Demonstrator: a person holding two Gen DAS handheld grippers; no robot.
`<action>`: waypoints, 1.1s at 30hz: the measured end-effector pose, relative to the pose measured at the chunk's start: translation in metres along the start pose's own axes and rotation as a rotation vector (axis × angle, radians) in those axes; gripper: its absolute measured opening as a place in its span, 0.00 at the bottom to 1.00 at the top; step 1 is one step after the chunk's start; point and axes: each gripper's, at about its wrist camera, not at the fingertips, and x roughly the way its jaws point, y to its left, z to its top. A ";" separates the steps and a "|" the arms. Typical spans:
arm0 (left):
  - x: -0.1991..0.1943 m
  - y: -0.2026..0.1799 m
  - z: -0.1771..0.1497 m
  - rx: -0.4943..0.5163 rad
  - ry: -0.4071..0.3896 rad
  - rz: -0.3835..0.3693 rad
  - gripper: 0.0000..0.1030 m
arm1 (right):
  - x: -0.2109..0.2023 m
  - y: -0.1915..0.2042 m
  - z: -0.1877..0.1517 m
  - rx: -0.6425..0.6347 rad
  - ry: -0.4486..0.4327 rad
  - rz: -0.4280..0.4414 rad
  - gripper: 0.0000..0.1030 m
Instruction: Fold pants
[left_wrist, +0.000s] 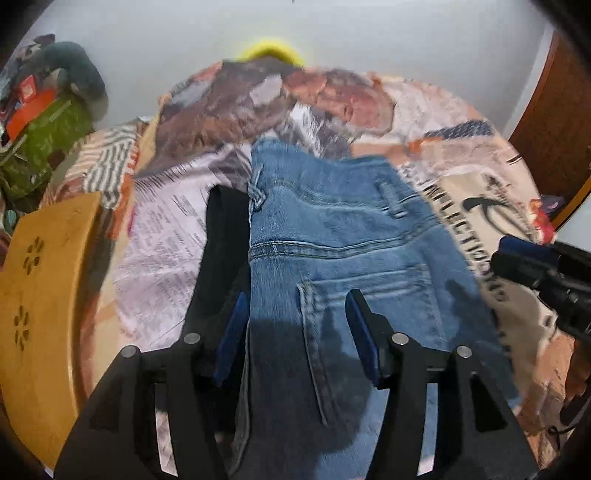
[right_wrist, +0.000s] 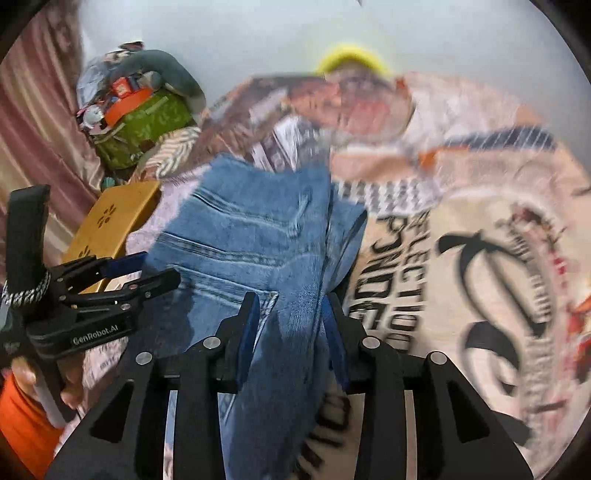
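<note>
Right wrist view, nearest first: the right gripper has its two blue-padded fingers drawn in around a bunched ridge of the faded blue denim pants, pinching the cloth, which rises between the pads. That hold looks meant to carry a gathered edge across for a fold. Beside it to the left, the left gripper is seen side-on at the pants' edge; whether cloth lies between its tips I cannot tell from here.

From the left wrist camera, the left gripper stands spread wide, its fingers straddling the rear pocket area with denim passing between them and not clamped. The pants lie seat-up on the printed cloth cover over the round table, waistband at the far end. Further left sits a wooden chair back with cut-out flowers, and beyond it a green patterned bag.
</note>
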 end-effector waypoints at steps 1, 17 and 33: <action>-0.016 -0.003 -0.003 0.002 -0.017 0.003 0.54 | -0.015 0.003 -0.001 -0.014 -0.023 -0.004 0.31; -0.313 -0.079 -0.067 0.091 -0.520 0.019 0.54 | -0.262 0.095 -0.045 -0.149 -0.511 0.077 0.31; -0.458 -0.119 -0.175 0.055 -0.848 0.092 0.80 | -0.364 0.137 -0.131 -0.182 -0.724 0.025 0.57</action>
